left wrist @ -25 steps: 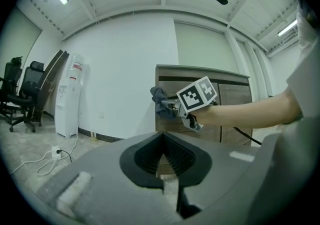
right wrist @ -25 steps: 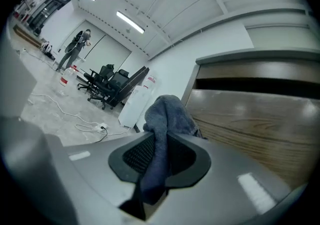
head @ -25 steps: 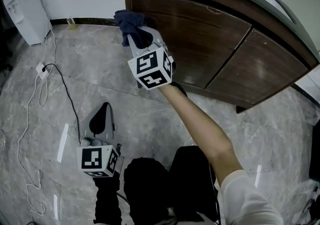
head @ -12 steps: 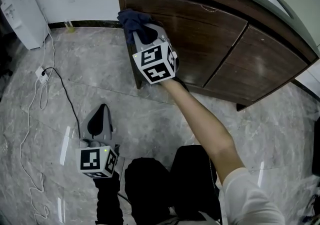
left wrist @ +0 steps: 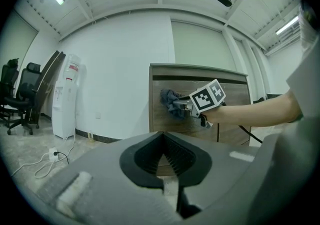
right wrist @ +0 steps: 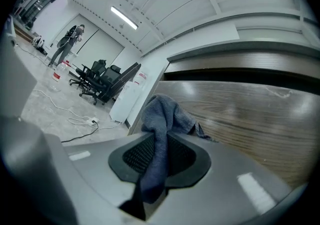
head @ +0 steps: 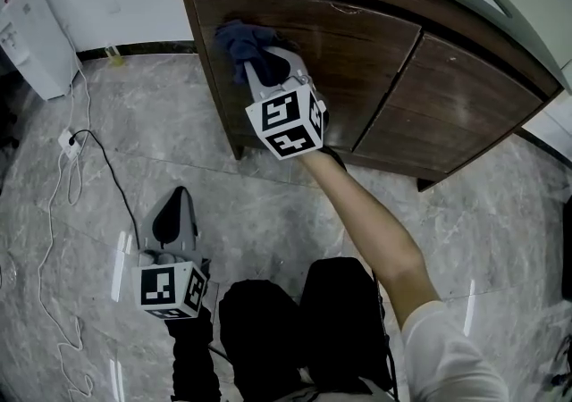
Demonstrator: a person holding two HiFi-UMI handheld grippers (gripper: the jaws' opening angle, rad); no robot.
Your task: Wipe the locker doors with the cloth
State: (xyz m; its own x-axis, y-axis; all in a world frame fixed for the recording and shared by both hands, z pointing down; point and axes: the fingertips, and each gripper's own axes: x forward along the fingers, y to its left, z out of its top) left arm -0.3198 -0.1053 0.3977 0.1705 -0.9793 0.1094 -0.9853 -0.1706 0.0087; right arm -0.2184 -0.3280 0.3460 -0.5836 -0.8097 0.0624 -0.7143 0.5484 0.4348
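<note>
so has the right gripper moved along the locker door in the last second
Yes. The right gripper, shut on the cloth, has slid right along the locker door, away from its left edge.

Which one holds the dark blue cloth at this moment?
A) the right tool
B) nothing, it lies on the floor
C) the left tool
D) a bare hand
A: in the right gripper view the cloth runs between the jaws of the right tool, which are closed on it.

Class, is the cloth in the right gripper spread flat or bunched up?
Bunched up: the cloth sits crumpled, pinched in the right gripper at the locker door.
</note>
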